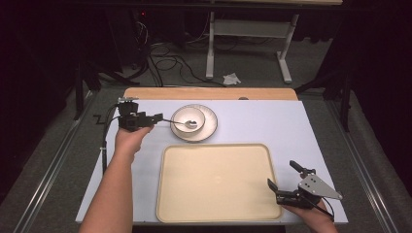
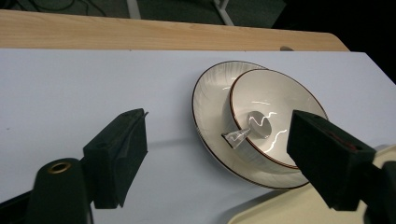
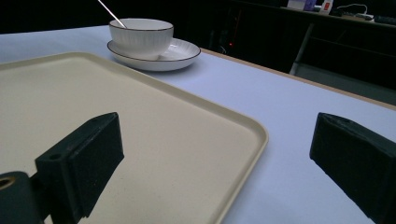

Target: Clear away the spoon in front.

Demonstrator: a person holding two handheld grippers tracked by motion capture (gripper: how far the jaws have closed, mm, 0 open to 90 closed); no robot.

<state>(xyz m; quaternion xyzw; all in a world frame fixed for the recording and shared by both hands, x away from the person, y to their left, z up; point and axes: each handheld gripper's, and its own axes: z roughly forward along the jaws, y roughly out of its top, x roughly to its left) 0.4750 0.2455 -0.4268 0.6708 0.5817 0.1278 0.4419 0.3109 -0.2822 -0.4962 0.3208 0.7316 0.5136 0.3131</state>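
— What is laid out on the table (image 1: 291,121), and is anything in the way?

— A cream tray (image 1: 216,182) is set along the near edge, centred. Just behind it, toward the far edge, a saucer (image 1: 209,127) is placed, and a bowl (image 1: 188,120) is stood on it. Nothing is seen between the left claw (image 1: 163,118) and the bowl.

— How are the claws held?

— The left claw is held wide open beside the saucer, with the handle tip of the spoon (image 2: 247,130) seen between its jaws, untouched. The right claw (image 1: 282,182) is kept wide open near the tray's near right corner, with nothing gripped.

— And the spoon?

— It is metal, lying in the white, dark-rimmed bowl, with its handle leaned over the rim toward the left edge.
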